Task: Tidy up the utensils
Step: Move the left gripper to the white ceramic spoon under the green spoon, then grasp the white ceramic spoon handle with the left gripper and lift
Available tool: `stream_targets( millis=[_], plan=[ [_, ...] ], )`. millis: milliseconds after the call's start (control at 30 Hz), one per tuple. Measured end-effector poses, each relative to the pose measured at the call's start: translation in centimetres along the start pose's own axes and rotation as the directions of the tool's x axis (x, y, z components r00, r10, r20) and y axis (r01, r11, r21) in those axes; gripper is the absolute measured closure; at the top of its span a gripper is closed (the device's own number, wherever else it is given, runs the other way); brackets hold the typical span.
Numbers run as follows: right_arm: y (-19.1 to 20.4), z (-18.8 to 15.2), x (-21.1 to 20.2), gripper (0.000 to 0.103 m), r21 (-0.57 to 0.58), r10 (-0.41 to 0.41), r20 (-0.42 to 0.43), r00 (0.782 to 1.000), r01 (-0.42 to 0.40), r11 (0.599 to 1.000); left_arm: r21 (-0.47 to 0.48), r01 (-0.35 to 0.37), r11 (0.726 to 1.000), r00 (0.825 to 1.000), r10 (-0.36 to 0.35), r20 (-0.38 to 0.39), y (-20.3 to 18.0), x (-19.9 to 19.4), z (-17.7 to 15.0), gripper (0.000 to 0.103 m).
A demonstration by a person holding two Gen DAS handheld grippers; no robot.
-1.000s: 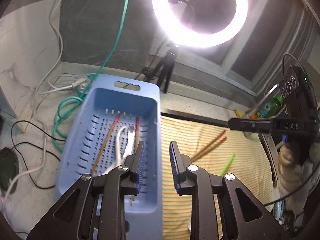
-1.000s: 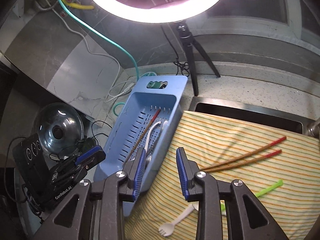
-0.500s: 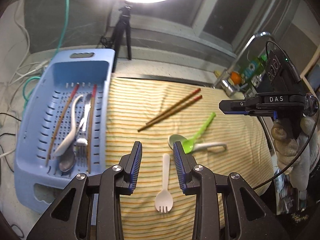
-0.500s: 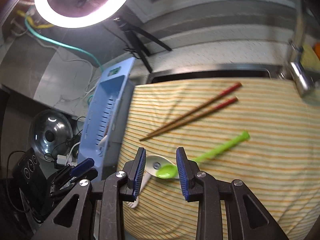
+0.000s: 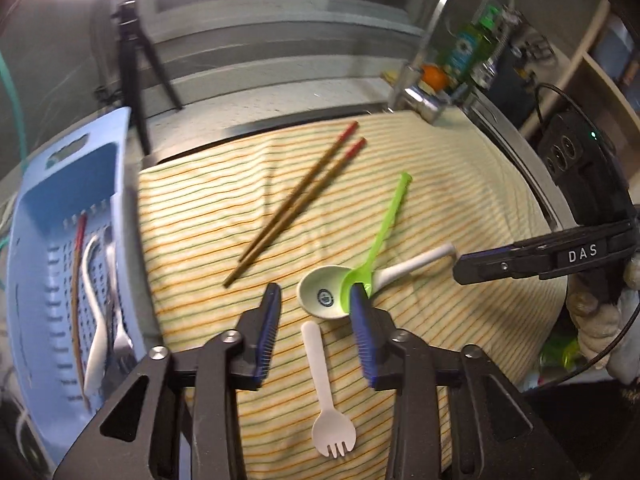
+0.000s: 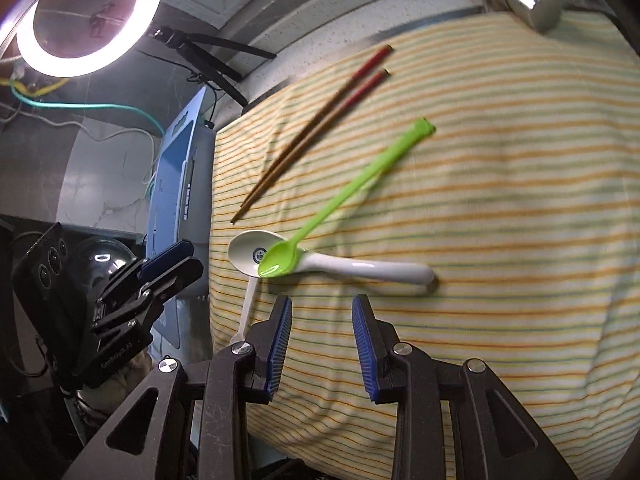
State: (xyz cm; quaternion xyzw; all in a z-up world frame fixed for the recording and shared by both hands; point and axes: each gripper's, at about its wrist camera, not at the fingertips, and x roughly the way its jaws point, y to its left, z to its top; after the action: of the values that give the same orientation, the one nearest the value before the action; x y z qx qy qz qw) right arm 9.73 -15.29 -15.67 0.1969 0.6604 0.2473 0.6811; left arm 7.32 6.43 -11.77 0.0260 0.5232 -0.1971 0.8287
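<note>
Basket (image 5: 36,216): blue and slotted, at the cloth's left edge, holding a red-tipped chopstick, a white spoon and what looks like a fork.
Left gripper (image 5: 316,300): spread apart, empty, over a white spork (image 5: 326,396).
Chopsticks (image 5: 296,204): brown, red-tipped pair on the striped cloth (image 5: 460,208).
Spoons: green spoon (image 6: 340,196) resting in the white ceramic spoon (image 6: 360,266).
Right gripper (image 6: 322,312): released, empty; its side reads "DAS".
</note>
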Motion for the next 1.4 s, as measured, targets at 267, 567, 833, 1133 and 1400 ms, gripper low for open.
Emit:
stream_targets(
  millis=[267,567,833,1133,1400],
  plan=[
    [-1.9,-0.5,1.0,0.075,0.146,0.056,0.046,0.997,-0.062,0.987,0.155,0.041,0.987,0.995,-0.025,-0.101,-0.9,2.8,1.7,0.054],
    [-2.6,0.6,1.7,0.075,0.241,0.055,0.104,0.993,-0.079,0.967,0.370,0.014,0.929,0.984,0.053,-0.172,-3.9,4.8,0.6,0.054],
    [-3.6,1.4,2.9,0.074,0.315,0.036,0.107,0.994,-0.068,0.947,0.449,0.019,0.893,0.979,0.075,-0.191,-4.3,5.0,-0.5,0.054],
    [-3.6,2.4,3.5,0.084,0.344,0.003,0.117,0.993,-0.043,0.938,0.521,-0.022,0.854,0.975,0.133,-0.178,-5.2,6.4,-0.9,0.060],
    [-3.1,2.7,2.8,0.089,0.332,-0.016,0.114,0.993,-0.023,0.943,0.435,0.069,0.898,0.976,0.031,-0.218,-5.0,6.0,-0.8,0.063]
  ],
)
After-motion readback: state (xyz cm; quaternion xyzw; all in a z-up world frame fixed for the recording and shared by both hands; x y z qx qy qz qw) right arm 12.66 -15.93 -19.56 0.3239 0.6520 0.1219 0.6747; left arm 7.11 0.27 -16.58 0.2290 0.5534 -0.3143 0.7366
